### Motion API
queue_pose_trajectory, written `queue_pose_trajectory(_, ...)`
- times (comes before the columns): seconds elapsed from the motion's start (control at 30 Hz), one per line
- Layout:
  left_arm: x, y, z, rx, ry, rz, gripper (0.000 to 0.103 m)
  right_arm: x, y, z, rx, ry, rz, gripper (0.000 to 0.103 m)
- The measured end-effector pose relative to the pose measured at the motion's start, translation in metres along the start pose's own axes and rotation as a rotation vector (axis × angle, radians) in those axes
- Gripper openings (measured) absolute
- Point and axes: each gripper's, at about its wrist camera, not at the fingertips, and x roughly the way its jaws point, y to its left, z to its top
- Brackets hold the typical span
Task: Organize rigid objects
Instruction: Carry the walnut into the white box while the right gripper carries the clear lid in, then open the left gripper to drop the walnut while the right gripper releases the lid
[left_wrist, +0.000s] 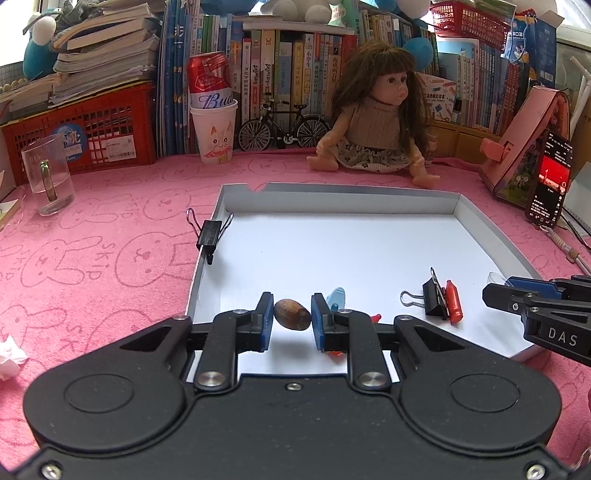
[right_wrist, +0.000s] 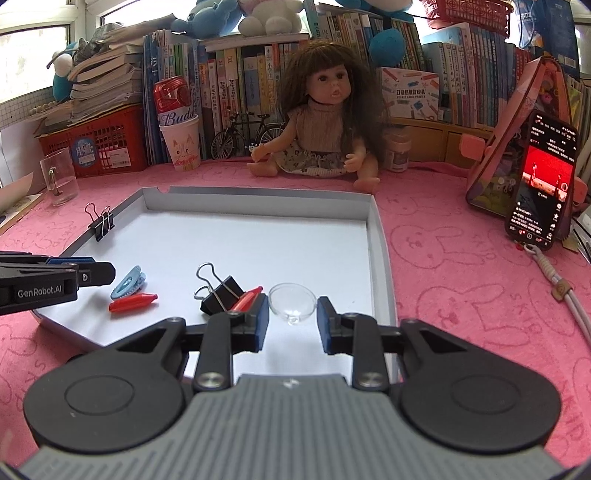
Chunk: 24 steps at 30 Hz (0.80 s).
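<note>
Pink towelling printed with rabbits (right_wrist: 461, 258) covers the bench, and behind it a wall of books (left_wrist: 295, 74) is lined up, with a doll (right_wrist: 325, 122), a red crate (left_wrist: 92, 129), a glass mug (left_wrist: 48, 173), a paper cup holding a can (left_wrist: 214, 125), a model bicycle (left_wrist: 284, 125) and a lit phone (right_wrist: 543, 184) set along the back. A shallow white tray (right_wrist: 376, 236) is laid in the middle of the cloth, evidently as the collecting place for the small hard things.

The left hand-held gripper (left_wrist: 291, 314) is clenched on a brown nut (left_wrist: 292, 314), which is carried just above the tray's near edge, so it is judged to be on its way in. The right hand-held gripper (right_wrist: 291, 314) is held over the tray's right front with its jaws partly apart on either side of a clear plastic dome (right_wrist: 292, 300); whether the pads press on it cannot be told.

Already inside the tray are 1 black binder clip (right_wrist: 221, 291) touching a red crayon (right_wrist: 249, 294), a blue clip (right_wrist: 129, 286) and a 2nd red crayon (right_wrist: 133, 301) just beside it. Another binder clip (right_wrist: 101, 225) is clamped onto the tray's left wall, well apart from the rest.
</note>
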Motion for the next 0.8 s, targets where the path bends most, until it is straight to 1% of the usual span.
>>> queue_pose_trajectory(0.37, 0.005, -0.001, -0.001, 0.001, 0.013, 0.004, 0.021, 0.006, -0.001, 0.002, 0.01, 0.034, -0.006, 0.034)
queue_pose_trajectory(0.8, 0.011, -0.001, -0.003, 0.002, 0.029, 0.005, 0.021, 0.014, 0.002, 0.001, -0.008, 0.066, -0.02, 0.034)
